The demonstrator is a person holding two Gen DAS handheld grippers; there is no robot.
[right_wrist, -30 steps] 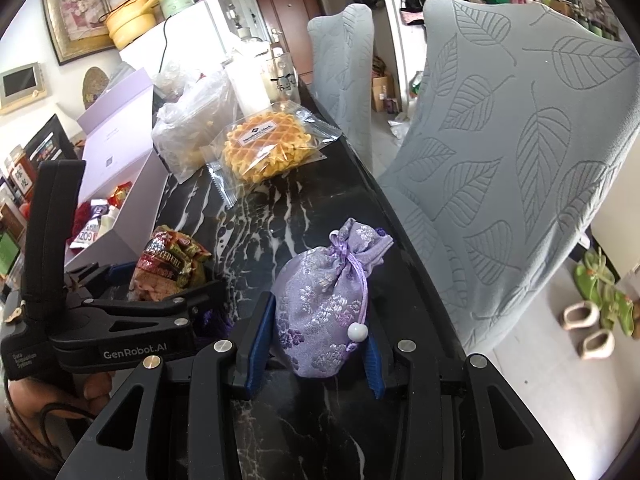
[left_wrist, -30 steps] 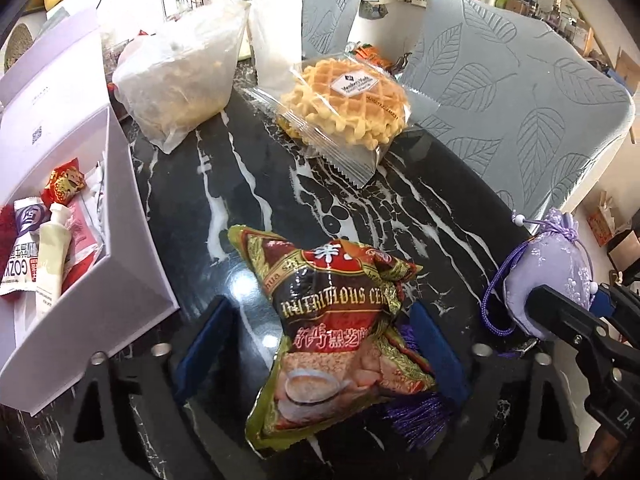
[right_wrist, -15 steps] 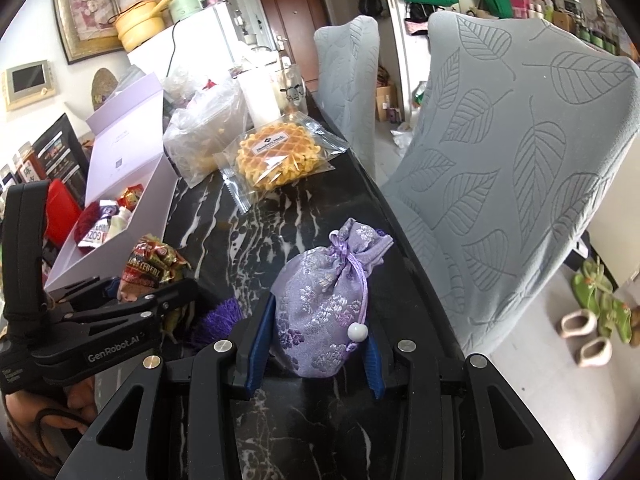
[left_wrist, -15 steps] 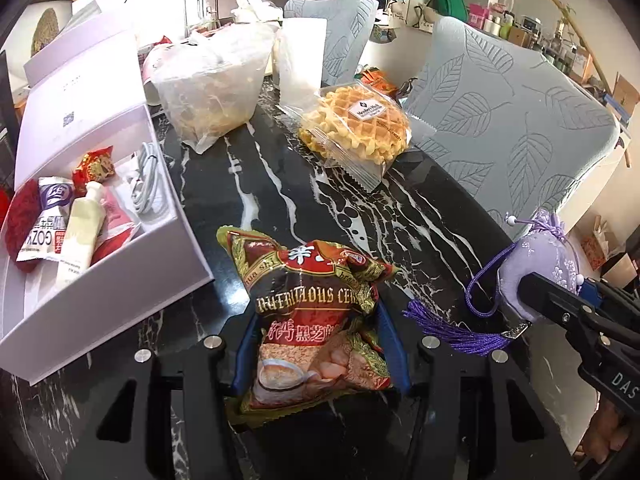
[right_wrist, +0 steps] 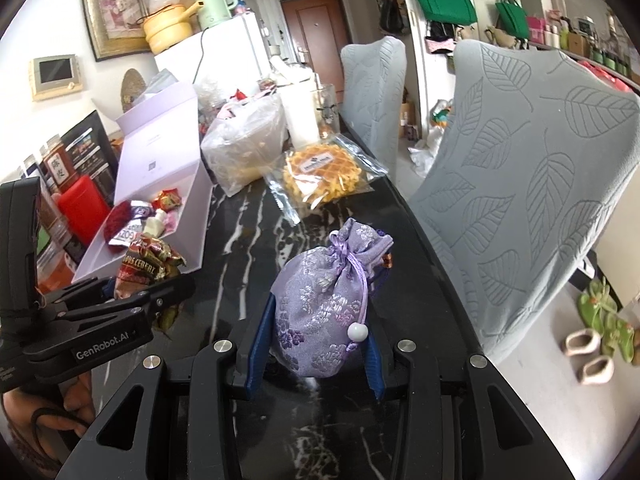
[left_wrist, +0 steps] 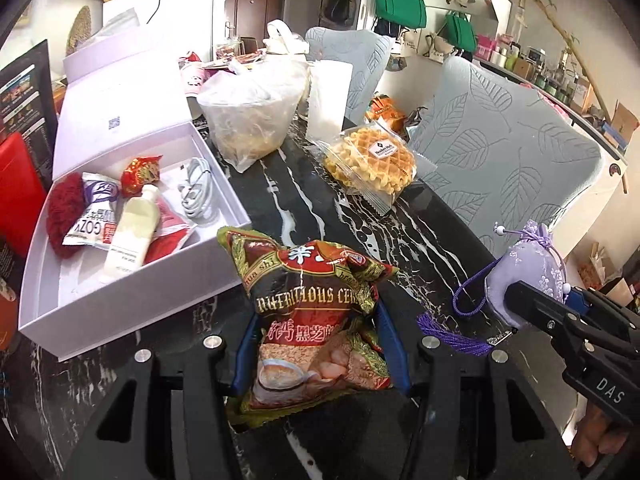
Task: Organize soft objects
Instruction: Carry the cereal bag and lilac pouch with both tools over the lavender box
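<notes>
A red and green cereal packet (left_wrist: 312,280) stands crumpled between the blue pads of my left gripper (left_wrist: 316,320), which is shut on its lower half and holds it above the black marble table (left_wrist: 304,208). An open white box (left_wrist: 132,280) lies just left of the packet. My right gripper (right_wrist: 320,328) is shut on a lilac embroidered drawstring pouch (right_wrist: 320,304), held upright over the table's right edge. In the left wrist view the pouch (left_wrist: 528,264) hangs at the right, and its purple tassel (left_wrist: 452,332) trails on the table.
The box holds a red fuzzy item (left_wrist: 66,212), a sachet, a small cream bottle (left_wrist: 132,232) and a white cable. Farther back on the table are a wrapped waffle (left_wrist: 370,164), a clear plastic bag (left_wrist: 252,120) and a white cup. Two grey chairs (left_wrist: 512,152) line the right side.
My left gripper's jaws closed from wide apart onto the cereal packet and lifted it, bringing the box nearer. The right gripper rose a little with the pouch, and the tassel came clear.
</notes>
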